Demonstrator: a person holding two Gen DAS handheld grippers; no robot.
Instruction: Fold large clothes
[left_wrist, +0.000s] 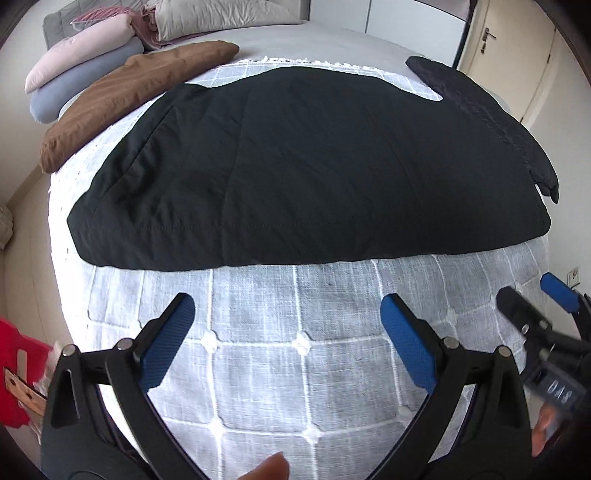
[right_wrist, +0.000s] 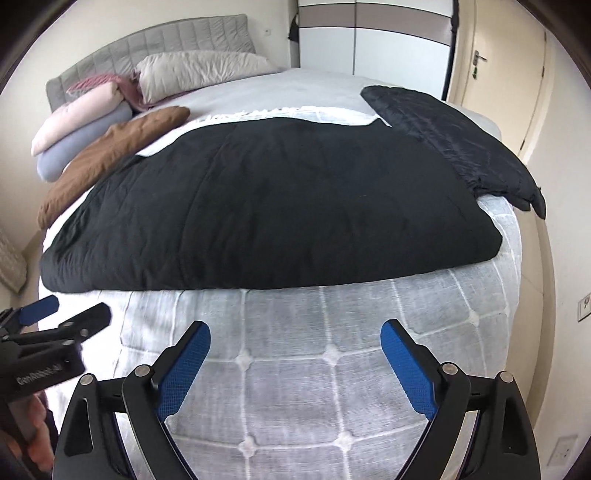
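A large black garment (left_wrist: 303, 166) lies spread flat on the white checked bed cover (left_wrist: 295, 332), its hem nearest me; it also shows in the right wrist view (right_wrist: 288, 206). A second black quilted garment (left_wrist: 480, 107) lies at the far right, also in the right wrist view (right_wrist: 454, 140). My left gripper (left_wrist: 288, 310) is open and empty, hovering over the cover in front of the hem. My right gripper (right_wrist: 295, 339) is open and empty beside it, seen in the left wrist view (left_wrist: 532, 295) at right. The left gripper shows in the right wrist view (right_wrist: 66, 308) at left.
A brown folded cloth (left_wrist: 136, 96) lies left of the black garment. Pink and blue folded bedding (left_wrist: 81, 66) and a pillow (right_wrist: 199, 70) sit by the grey headboard (right_wrist: 155, 40). A red object (left_wrist: 18, 369) is at lower left. A door (right_wrist: 495, 74) stands at right.
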